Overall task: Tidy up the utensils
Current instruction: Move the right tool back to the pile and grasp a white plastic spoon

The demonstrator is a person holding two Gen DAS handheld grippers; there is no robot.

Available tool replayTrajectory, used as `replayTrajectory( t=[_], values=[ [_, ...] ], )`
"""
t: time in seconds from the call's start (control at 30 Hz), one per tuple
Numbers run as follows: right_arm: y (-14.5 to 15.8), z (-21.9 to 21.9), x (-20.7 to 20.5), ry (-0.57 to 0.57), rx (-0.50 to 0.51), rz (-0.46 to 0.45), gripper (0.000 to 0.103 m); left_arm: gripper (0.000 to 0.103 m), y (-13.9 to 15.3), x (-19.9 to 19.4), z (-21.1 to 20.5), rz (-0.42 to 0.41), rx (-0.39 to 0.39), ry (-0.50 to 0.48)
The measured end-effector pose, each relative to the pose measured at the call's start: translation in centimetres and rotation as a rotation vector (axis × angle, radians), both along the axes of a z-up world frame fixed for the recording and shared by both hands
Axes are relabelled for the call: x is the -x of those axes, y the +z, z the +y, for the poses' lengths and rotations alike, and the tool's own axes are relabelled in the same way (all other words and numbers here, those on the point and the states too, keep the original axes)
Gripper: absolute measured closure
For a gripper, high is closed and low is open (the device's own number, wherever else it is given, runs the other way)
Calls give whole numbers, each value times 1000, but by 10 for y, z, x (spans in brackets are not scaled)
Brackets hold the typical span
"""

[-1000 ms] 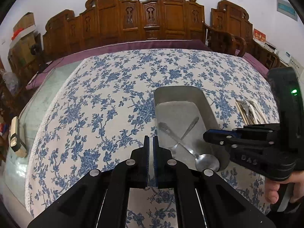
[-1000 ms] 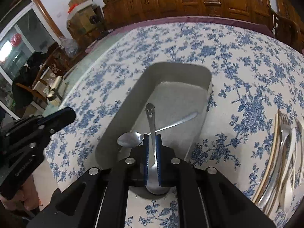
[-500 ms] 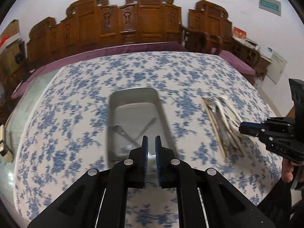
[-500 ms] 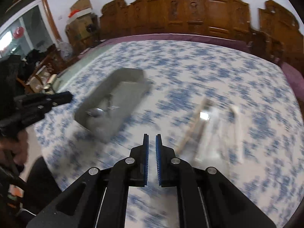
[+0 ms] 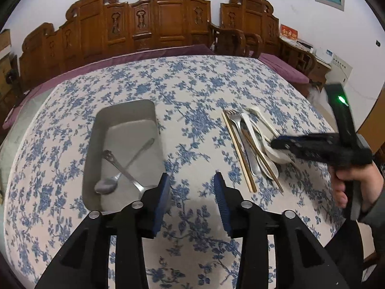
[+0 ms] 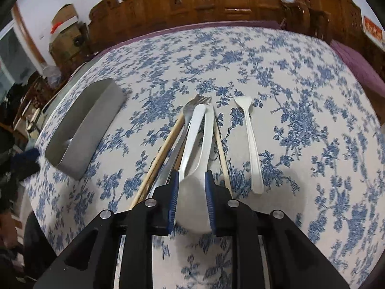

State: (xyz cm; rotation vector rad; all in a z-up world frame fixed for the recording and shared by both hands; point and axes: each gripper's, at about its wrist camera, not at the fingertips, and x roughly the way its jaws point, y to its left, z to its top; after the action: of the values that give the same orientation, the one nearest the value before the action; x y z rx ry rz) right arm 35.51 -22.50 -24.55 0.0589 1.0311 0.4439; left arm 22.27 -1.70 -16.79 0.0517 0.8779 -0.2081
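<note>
I am checking how far along I am with tidying the utensils. The grey tray (image 5: 125, 120) is sitting on the worktop (image 5: 192, 84) with its blue flower cloth. Two metal spoons (image 5: 113, 180) are already lying crossed inside the tray, so that part looks done.

A pile of utensils (image 6: 192, 139) is waiting to the right of the tray, well apart from it. In the pile I am seeing wooden chopsticks (image 6: 166, 147), a metal fork (image 6: 196, 102), a pale spoon (image 6: 192, 192) and one white plastic fork (image 6: 250, 142) lying just beside the rest. All of these are not in the tray yet, so I think most of the job is left.

My right gripper (image 6: 191, 192) is hanging over the near end of the pile. Its fingers are opening, and the bowl of the pale spoon is showing between them, but I do not think they are pressing on it yet. My left gripper (image 5: 191, 192) is hovering over bare cloth between the tray and the pile. Its fingers are opening too, with nothing between them.

I am guessing the pale spoon is the next thing to pick up and carry to the tray.
</note>
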Motion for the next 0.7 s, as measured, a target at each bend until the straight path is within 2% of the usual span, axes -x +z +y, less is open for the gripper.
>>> replayTrajectory(
  t=[0.33,0.43,0.57,0.7],
  values=[
    [-22,6,-29,-63,22,101,79,64,-11,9,-9,21,-7,-16],
    [-24,6,-28,-64,27,101,80,64,-13,11,-12,23,-10,-22],
    [-23,4,-23,-58,27,98,90,64,-13,13,-17,23,-16,-28],
    [-14,0,-11,-49,14,74,91,64,-14,12,-24,23,-24,-36]
  ],
)
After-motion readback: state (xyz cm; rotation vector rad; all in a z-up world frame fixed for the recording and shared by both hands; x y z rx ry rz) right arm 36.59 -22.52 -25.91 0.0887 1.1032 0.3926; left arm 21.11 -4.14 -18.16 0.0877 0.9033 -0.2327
